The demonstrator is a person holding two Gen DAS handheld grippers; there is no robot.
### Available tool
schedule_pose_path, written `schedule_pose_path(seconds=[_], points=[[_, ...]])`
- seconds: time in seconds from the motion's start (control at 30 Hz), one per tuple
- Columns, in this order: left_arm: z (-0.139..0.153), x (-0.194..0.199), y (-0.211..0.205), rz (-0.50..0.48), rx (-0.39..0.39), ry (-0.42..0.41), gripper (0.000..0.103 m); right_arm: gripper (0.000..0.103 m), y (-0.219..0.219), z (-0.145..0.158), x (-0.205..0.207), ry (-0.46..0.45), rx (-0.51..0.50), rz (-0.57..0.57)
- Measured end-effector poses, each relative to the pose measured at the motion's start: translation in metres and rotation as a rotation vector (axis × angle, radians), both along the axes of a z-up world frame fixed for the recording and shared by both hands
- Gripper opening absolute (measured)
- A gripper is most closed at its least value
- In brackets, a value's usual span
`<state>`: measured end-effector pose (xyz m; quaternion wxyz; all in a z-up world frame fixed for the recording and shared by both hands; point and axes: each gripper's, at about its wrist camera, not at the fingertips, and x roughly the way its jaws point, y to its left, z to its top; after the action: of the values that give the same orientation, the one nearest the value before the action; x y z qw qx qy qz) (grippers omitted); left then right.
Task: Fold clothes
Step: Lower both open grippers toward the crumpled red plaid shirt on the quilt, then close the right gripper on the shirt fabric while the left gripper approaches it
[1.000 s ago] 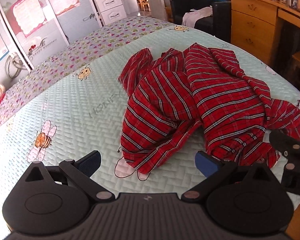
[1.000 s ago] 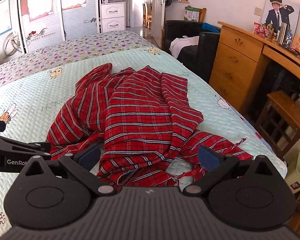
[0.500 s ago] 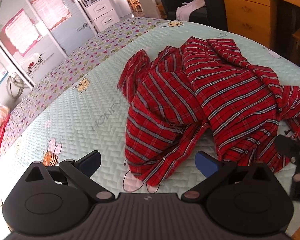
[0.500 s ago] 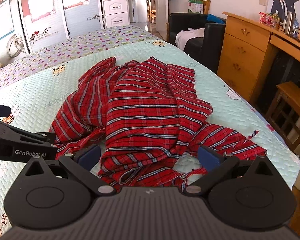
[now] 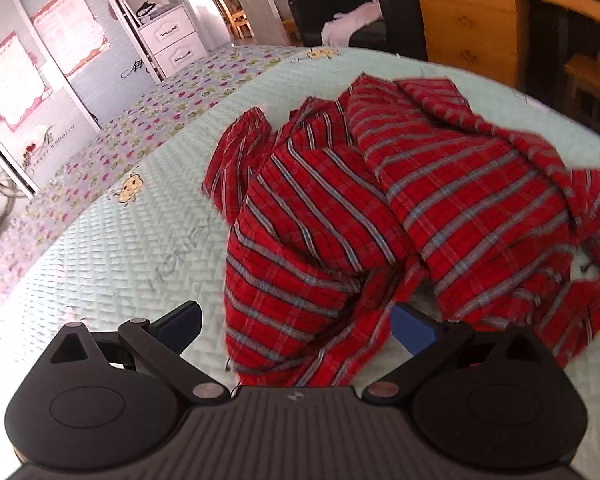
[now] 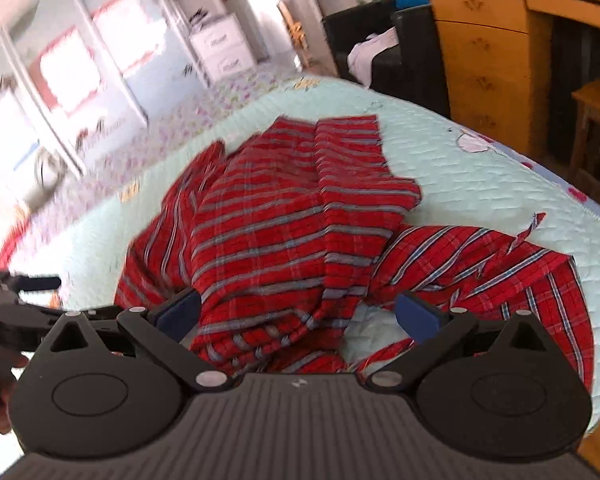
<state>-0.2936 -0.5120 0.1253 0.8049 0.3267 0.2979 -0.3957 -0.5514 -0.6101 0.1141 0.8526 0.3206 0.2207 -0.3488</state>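
Soft, light and limp, the crumpled red plaid garment point(image 5: 380, 216) suits an edge pinch; the left gripper point(image 5: 296, 322) and right gripper point(image 6: 298, 312) gape wide over it, empty.

Both wrist views low, close, sharing the plaid garment point(image 5: 380, 232)

Red plaid garment point(image 5: 380, 216) lies crumpled on the bed point(image 5: 112, 248). Left gripper point(image 5: 296, 326) spread wide, straddling the garment's near hem, nothing pinched.
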Motion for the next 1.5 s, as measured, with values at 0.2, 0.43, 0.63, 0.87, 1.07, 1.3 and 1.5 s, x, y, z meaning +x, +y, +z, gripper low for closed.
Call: schedule_pose_path(seconds=[0.2,0.43,0.63,0.87,1.07,1.3,1.5], points=[[-0.002,0.003,0.006,0.037,-0.026,0.052,0.103,0.102,-0.026,-0.024,-0.009,-0.109,0.031,-0.077],[-0.012,-0.003,0.015,0.029,0.013,0.058,0.103,0.102,-0.055,-0.046,0.027,-0.006,0.004,-0.107],[-0.015,-0.002,0.024,0.04,0.019,0.071,0.103,0.098,-0.072,-0.066,0.059,0.098,0.059,-0.108],[-0.027,0.0,0.039,0.086,0.041,0.106,0.103,0.024,-0.048,-0.053,0.071,0.12,-0.08,-0.124],[-0.021,0.003,0.051,0.118,0.032,0.105,0.103,0.015,-0.03,-0.029,0.042,-0.051,-0.145,-0.093],[-0.001,0.003,0.053,0.094,-0.07,0.146,0.103,0.006,-0.003,0.006,-0.03,-0.388,-0.16,-0.031],[-0.015,-0.017,0.027,0.003,-0.012,0.055,0.103,0.006,0.006,-0.007,-0.074,-0.365,-0.179,-0.101]])
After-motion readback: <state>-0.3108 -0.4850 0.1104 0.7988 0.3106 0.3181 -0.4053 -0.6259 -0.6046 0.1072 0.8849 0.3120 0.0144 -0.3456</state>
